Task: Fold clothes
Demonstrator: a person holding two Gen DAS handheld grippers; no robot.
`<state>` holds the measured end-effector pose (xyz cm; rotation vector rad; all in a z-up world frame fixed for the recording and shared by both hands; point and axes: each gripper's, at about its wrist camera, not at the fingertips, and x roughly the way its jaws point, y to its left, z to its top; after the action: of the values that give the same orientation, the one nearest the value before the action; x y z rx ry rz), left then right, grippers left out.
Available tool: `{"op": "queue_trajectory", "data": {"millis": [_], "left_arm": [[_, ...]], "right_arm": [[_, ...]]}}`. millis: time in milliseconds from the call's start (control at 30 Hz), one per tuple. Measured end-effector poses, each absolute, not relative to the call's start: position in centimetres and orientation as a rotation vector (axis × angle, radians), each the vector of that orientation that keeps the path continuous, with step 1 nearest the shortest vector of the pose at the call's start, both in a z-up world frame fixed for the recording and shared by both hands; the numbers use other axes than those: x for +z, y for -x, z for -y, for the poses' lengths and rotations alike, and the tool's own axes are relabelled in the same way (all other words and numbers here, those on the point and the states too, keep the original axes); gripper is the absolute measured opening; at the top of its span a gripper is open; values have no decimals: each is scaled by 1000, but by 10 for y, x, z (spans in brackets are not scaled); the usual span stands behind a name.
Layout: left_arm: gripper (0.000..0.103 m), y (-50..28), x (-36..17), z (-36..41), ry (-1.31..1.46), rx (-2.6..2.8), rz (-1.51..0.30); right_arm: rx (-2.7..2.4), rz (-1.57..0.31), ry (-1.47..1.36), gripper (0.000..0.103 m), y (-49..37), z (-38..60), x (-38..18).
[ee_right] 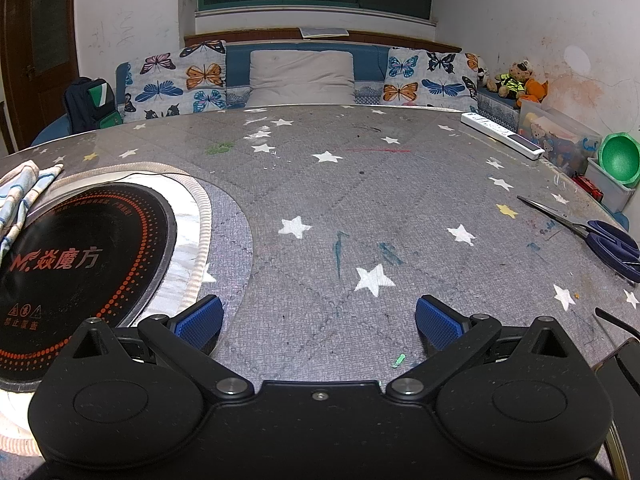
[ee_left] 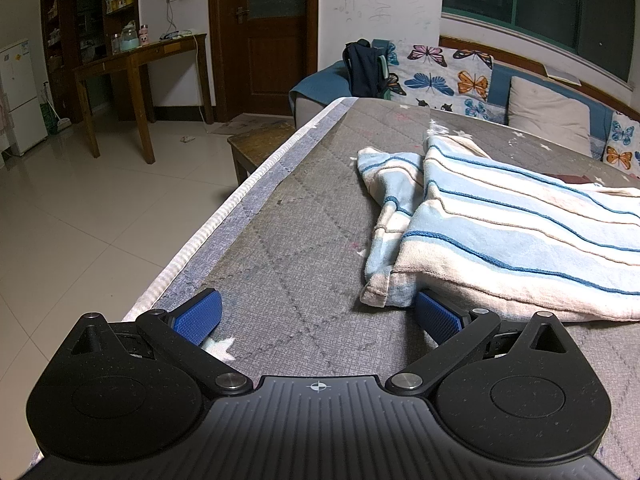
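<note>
Left gripper spread, right pad touching striped cloth at right, right gripper spread over table, toy-filled bin upper right, scissors right

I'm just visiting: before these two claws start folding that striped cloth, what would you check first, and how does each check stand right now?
1. Left gripper open: ok.
2. Right gripper open: ok.
3. Striped garment within the left gripper's reach: ok, its hem lies at one finger pad.
4. Garment spread flat: not ok, a sleeve is bunched.
5. Scissors clear of the cloth: ok.
6. Whole garment in view: cannot tell.
</note>
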<state>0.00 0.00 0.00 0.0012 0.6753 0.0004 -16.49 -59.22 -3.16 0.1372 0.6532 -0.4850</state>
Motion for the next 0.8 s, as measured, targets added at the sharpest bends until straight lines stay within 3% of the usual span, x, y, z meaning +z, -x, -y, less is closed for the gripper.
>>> {"op": "queue_trajectory", "data": {"millis": [800], "left_arm": [[103, 0, 0, 0, -2, 0, -676]], "right_arm": [[-486, -654, -136, 103, 163, 592, -31]]}}
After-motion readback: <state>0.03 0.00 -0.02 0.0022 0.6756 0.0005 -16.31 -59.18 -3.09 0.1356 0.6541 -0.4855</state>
